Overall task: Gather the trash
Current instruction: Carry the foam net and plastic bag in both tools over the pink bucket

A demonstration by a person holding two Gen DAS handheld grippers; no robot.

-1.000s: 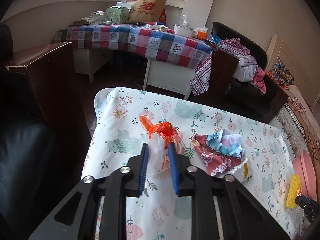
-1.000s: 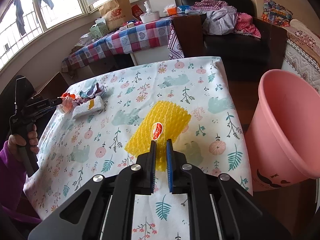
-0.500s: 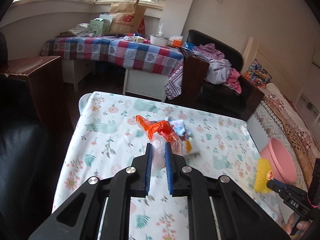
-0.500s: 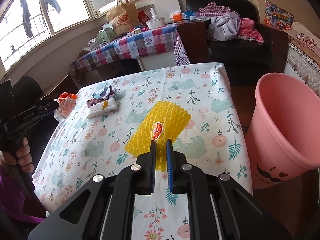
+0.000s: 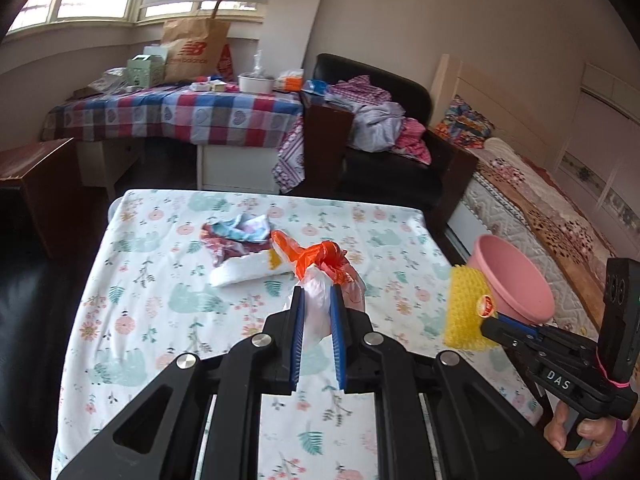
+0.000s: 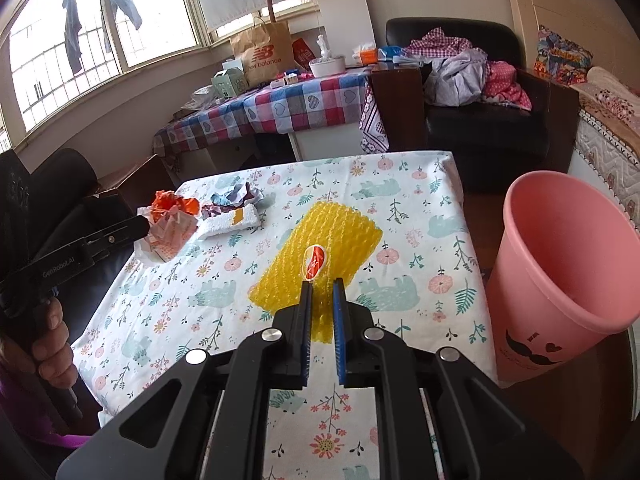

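Observation:
My left gripper (image 5: 316,296) is shut on a white plastic bag with an orange knotted top (image 5: 322,264) and holds it above the floral table (image 5: 160,300). The bag also shows in the right wrist view (image 6: 170,220). My right gripper (image 6: 321,288) is shut on a yellow foam net with a red sticker (image 6: 320,240), lifted over the table; it also shows in the left wrist view (image 5: 466,308). A pink trash bin (image 6: 560,272) stands off the table's right side, also in the left wrist view (image 5: 514,280).
Crumpled coloured wrappers (image 5: 236,232) and a white foam piece (image 5: 244,270) lie on the table's far left part. A checked-cloth table (image 5: 180,116), a black armchair with clothes (image 5: 384,132) and a bed (image 5: 540,200) stand beyond.
My left gripper has risen and swung right with the bag, away from the wrappers. My right gripper has lifted the yellow net higher, nearer the pink bin.

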